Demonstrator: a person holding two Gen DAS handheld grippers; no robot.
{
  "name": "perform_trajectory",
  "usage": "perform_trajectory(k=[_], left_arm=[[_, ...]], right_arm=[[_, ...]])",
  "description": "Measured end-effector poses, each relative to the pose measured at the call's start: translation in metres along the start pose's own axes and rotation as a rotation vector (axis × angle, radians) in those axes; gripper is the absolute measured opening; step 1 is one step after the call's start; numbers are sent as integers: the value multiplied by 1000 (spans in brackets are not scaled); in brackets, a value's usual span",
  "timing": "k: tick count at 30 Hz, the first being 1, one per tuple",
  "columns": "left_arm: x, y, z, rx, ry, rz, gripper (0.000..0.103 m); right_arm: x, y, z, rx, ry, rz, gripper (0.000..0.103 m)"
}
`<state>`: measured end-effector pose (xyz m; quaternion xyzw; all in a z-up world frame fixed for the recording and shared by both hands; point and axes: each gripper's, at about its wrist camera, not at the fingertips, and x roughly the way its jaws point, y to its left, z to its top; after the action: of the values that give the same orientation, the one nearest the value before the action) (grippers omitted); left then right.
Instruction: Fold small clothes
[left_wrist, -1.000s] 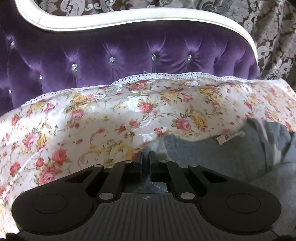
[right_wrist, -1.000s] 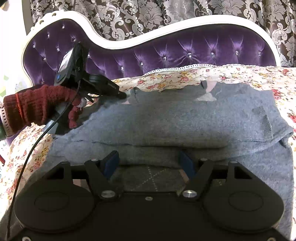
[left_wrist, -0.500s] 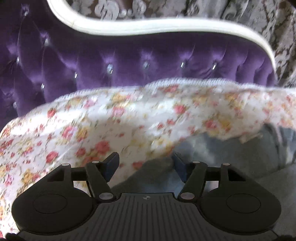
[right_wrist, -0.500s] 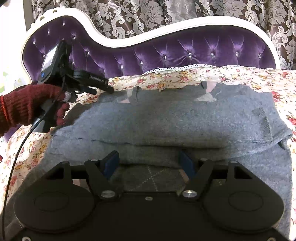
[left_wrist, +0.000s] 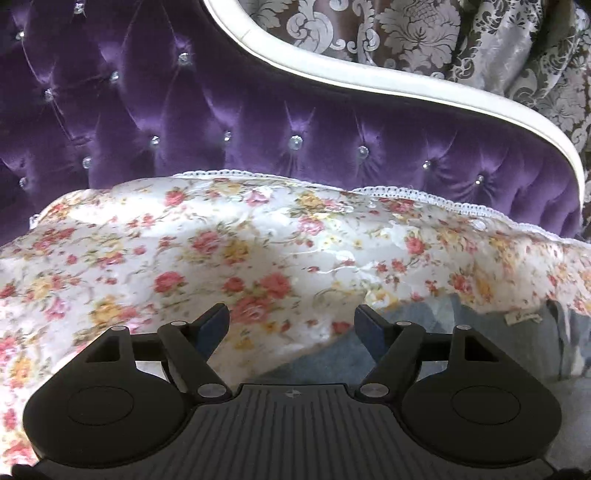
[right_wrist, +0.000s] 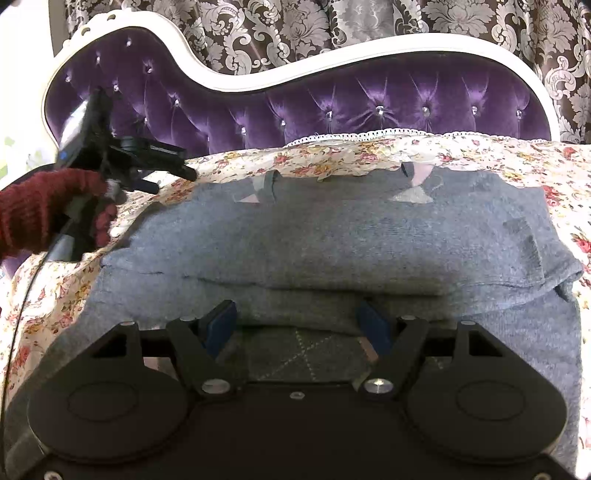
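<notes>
- Sofa back (right_wrist: 369, 107): purple, tufted, with a white curved frame; it stands beyond both claws, past the far edge of the cover. A patterned curtain (right_wrist: 295, 26) hangs behind it.
- Floral cover (left_wrist: 184, 258): spread over the seat under both claws. In the left wrist view it fills the area ahead of the left claw and shows through the gap between its tips.
- Grey garment (right_wrist: 351, 236): lies flat on the cover, directly ahead of the right claw and spanning wider than it on both sides. A folded layer forms a long edge across it just beyond the right claw's tips. In the left wrist view the garment (left_wrist: 461, 343) sits to the right of and behind the left claw's right tip, with a small white label (left_wrist: 522, 318) at its edge.
- Right claw (right_wrist: 297, 323): jaws stand wide apart, nothing clamped; its blue pads (right_wrist: 221, 325) hover over the near part of the garment (whether they touch the cloth cannot be told).
- Left claw (left_wrist: 291, 326): jaws have just been opening and now stand wide, with nothing between them but bare cover. In the right wrist view this claw (right_wrist: 181, 173) is at far left, clear of the garment's left corner.
- Hand (right_wrist: 48, 206): in a dark red knit glove, gripping the left claw's handle, with a black cable trailing down from it.
</notes>
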<state>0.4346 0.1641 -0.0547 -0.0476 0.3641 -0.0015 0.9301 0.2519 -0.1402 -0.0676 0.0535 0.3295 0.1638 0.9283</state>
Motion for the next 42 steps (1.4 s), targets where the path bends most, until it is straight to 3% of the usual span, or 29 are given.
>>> perform_trajectory(k=[4,10,14,15,16,18,20,23,25,26,27,28,30,35,36,37,38,40,42], left_arm=[[-2,0,1,27,9,1,73],[21,-5,-12,119,97,8,74],[19,-3,-17,106,71,9,69],[17,-3,-17,107,63,4,48],[14,-4,-17,109,51,2,3],[7,-5,-16,83,40,55,0],[0,0,-18,56,6,82,0],[5,9,-21,57,54,75,0],[4,15,-23,39,26,54,2],[4,18,-23,17,24,21,7],[5,21,-24,-8,25,-9,22],[5,24,-24,-31,20,-39,45],[4,27,-22,-45,17,-78,68],[6,21,-25,-5,38,-88,67],[5,19,-26,9,39,-78,54],[4,17,-27,25,39,-60,21],[3,17,-27,38,39,-53,3],[-2,14,-28,41,35,-41,4],[-10,13,-31,32,-3,40,4]], right_arm=[[1,2,0,-13,3,-10,75],[1,2,0,-17,5,-9,76],[2,4,-1,-28,9,-7,79],[2,4,-1,-30,9,-7,79],[2,4,-1,-30,9,-7,79],[2,3,0,-25,9,-3,79],[2,2,0,-20,7,1,79],[2,2,-1,-23,8,-1,79],[3,3,-1,-25,8,-3,80],[2,2,-1,-23,8,-1,80],[2,2,-1,-22,8,-1,80],[3,2,-1,-22,8,-1,80],[3,3,-1,-26,9,-3,80],[2,4,-1,-27,9,-3,80],[2,4,-1,-26,9,-3,80],[2,4,-1,-26,9,-3,80],[3,4,-1,-26,9,-2,80],[3,4,-1,-26,9,-2,80],[2,3,0,-22,9,1,80]])
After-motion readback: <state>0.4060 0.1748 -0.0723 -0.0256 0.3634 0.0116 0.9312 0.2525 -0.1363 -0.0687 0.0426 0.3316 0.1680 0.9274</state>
